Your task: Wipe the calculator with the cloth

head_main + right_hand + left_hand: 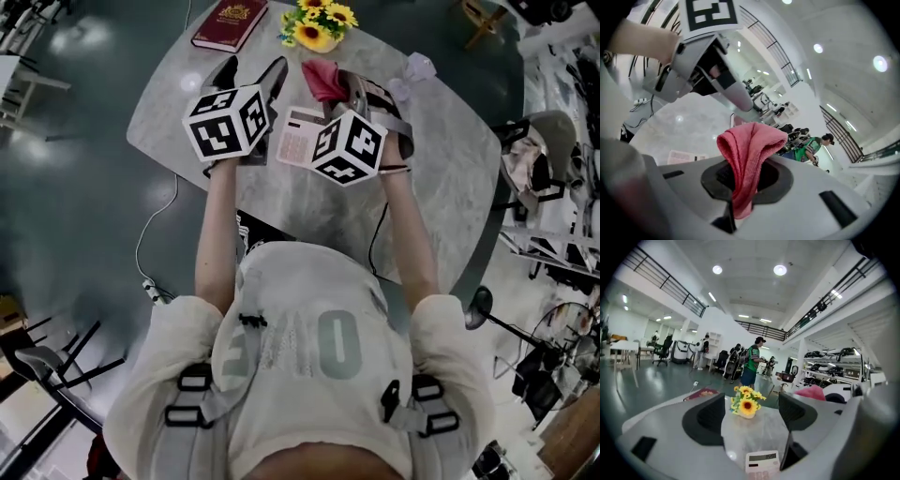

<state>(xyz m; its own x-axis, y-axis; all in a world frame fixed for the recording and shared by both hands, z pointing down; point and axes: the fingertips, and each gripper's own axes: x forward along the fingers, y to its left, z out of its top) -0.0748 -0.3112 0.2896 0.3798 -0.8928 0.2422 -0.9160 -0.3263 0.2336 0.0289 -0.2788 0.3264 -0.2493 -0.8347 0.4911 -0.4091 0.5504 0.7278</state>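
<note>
A white calculator [296, 138] lies on the grey table [441, 178], seen between the two marker cubes; the right cube hides part of it. My left gripper [248, 75] hovers above the table to the calculator's left, jaws open and empty. In the left gripper view the calculator [761, 460] sits low, under the open left gripper [752, 420]. My right gripper [342, 86] is shut on a pink cloth [322, 80], raised beyond the calculator's far edge. In the right gripper view the cloth [747, 150] droops folded out of the right gripper [745, 176], with the calculator [686, 157] below left.
A dark red book [230, 23] and a small pot of sunflowers [319, 23] stand at the table's far edge. A crumpled clear wrapper [419, 67] lies to the far right. People and chairs stand farther back in the hall [752, 359].
</note>
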